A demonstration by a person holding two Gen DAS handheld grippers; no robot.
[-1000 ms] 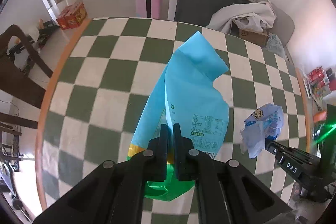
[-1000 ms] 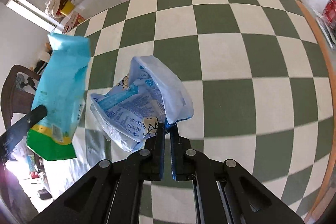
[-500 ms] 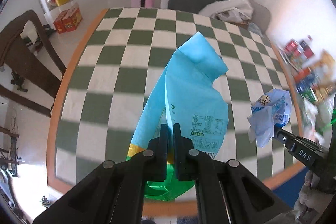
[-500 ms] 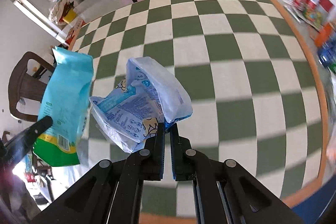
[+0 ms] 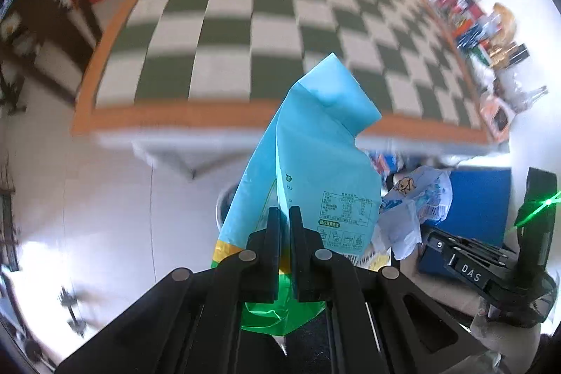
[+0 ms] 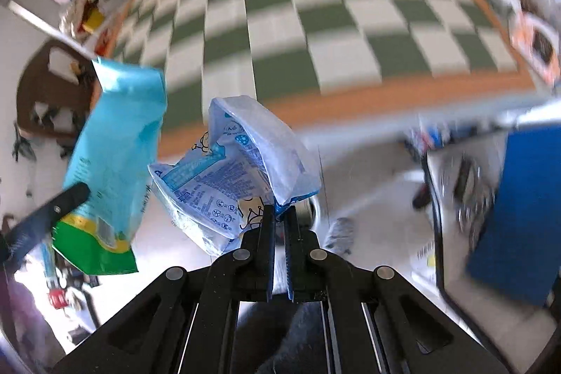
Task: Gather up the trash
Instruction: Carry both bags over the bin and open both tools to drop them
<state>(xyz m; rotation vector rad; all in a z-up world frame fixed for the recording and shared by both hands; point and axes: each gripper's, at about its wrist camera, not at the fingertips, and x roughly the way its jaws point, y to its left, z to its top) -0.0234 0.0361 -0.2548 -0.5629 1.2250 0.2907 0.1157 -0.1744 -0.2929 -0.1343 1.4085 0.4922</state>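
My left gripper [image 5: 284, 211] is shut on a tall light-blue snack bag [image 5: 315, 163] with a green and yellow bottom; it also shows in the right wrist view [image 6: 115, 163]. My right gripper [image 6: 278, 211] is shut on a crumpled white-and-blue printed wrapper [image 6: 238, 174], seen in the left wrist view [image 5: 417, 198] too. Both are held in the air off the front edge of the checkered table [image 5: 245, 23], above the floor. A grey round bin rim [image 5: 224, 202] shows partly behind the blue bag.
The table's orange front edge [image 5: 210, 116] lies beyond both grippers. A blue box [image 5: 484, 202] stands on the floor to the right. Packaged goods [image 5: 484, 23] crowd the table's right side. A dark wooden chair [image 6: 45, 93] is at left.
Both grippers have pulled back from over the table to past its front edge and lower, still holding their bags. The floor, bin and blue box have come into view.
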